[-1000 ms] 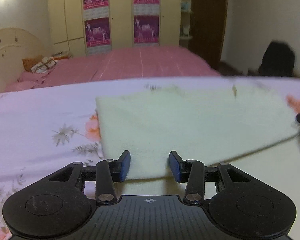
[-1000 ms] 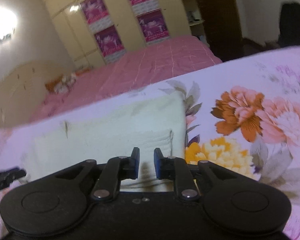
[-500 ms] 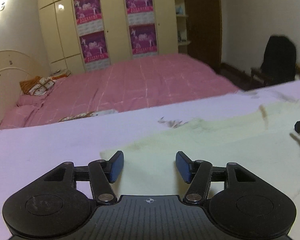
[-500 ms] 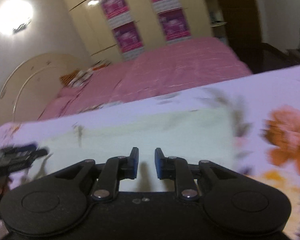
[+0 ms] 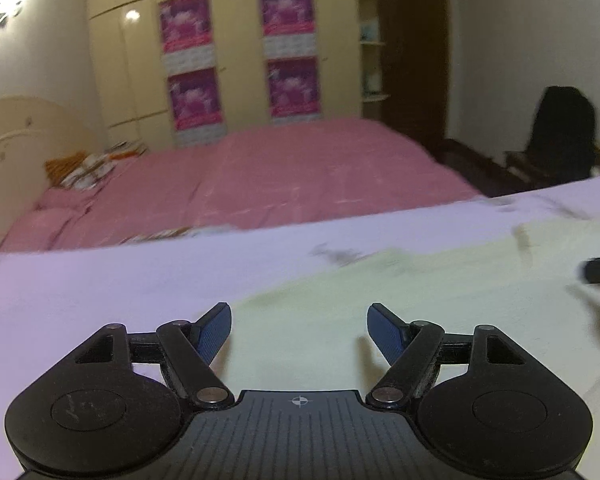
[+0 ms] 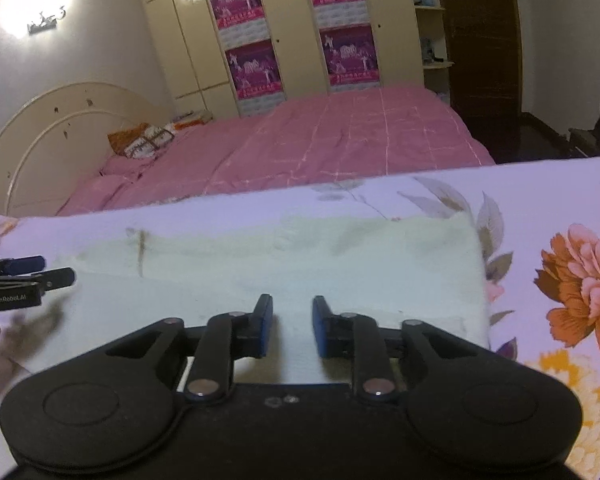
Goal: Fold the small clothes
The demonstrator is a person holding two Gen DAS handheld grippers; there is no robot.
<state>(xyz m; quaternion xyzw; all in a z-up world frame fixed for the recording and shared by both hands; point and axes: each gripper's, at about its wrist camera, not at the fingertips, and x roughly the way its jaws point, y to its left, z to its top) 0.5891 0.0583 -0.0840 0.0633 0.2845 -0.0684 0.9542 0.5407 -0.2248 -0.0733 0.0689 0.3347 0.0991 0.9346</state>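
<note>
Bedroom scene, dimly lit: a bed with a pink quilted cover (image 6: 340, 140) fills the background, with cream wardrobe doors carrying purple posters (image 6: 252, 68) behind it and a bright wall lamp (image 6: 36, 0) at upper left. Nearest the cameras is a counter draped in a lilac cloth printed with orange flowers (image 6: 572, 280). A small pale-yellow fleecy garment (image 6: 320, 264) lies flat on it, reaching from about the middle of the counter toward the near edge, with its right side just beside the orange flower print. The right gripper (image 6: 292, 328) hovers low over the garment's near edge, its blue-padded fingers (image 6: 265, 330) a little apart with nothing between them. The left gripper (image 5: 299, 334) sits over the garment's left near corner, its fingers (image 5: 216, 332) spread wide and empty. Whether either gripper touches the fabric cannot be told. The left-wrist view is blurred. The step in hand seems to be taking hold of the near edge for a fold. To do it well, each gripper should pinch close to its own corner, catching every layer, then both should lift and carry the edge together so the far edge lines up without dragging the cloth beneath.
</note>
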